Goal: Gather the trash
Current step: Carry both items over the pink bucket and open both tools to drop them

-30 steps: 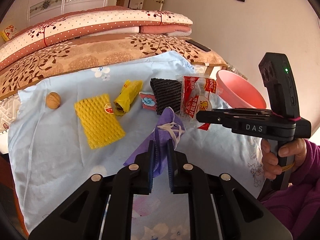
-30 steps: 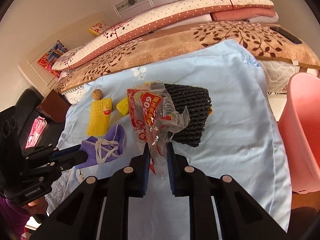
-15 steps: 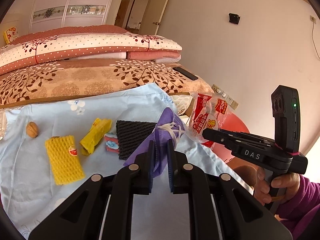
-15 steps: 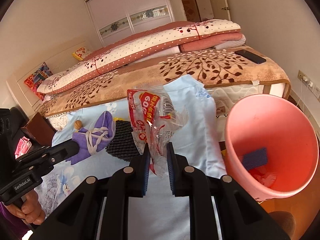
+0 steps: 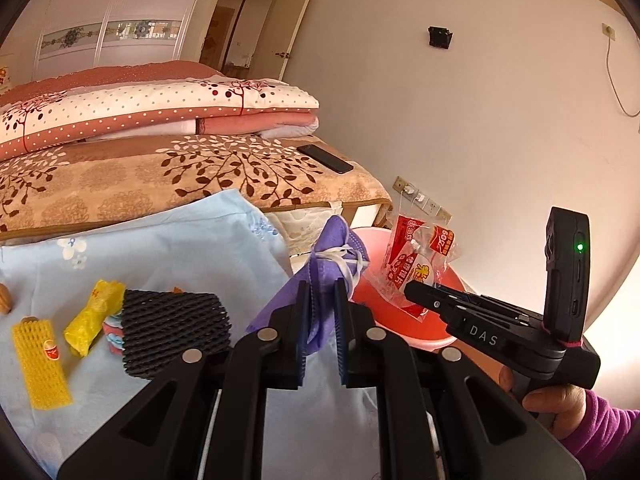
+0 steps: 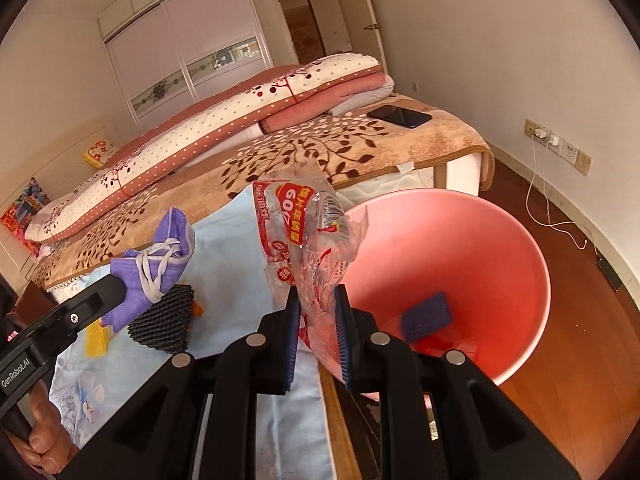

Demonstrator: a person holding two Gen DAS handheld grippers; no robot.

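Left wrist view: left gripper (image 5: pixel 319 322) clamped on soft purple face mask (image 5: pixel 326 264) with white loops; black foam net (image 5: pixel 172 326), yellow foam net (image 5: pixel 38 364), yellow wrapper (image 5: pixel 94 316) lying on pale blue sheet (image 5: pixel 180 248). Right wrist view: right gripper (image 6: pixel 318 338) clamped on crinkled clear-and-red plastic wrapper (image 6: pixel 304 236), at rim of smooth pink bin (image 6: pixel 460 264); blue pad (image 6: pixel 426 316) inside bin

The walnut (image 5: pixel 4 298) is cut off at the left edge of the left wrist view. The black foam net (image 5: pixel 174 330) covers part of a small striped wrapper (image 5: pixel 113 330). In the pink bin (image 6: pixel 520 248), red scraps (image 6: pixel 452 342) lie too blurred to identify.
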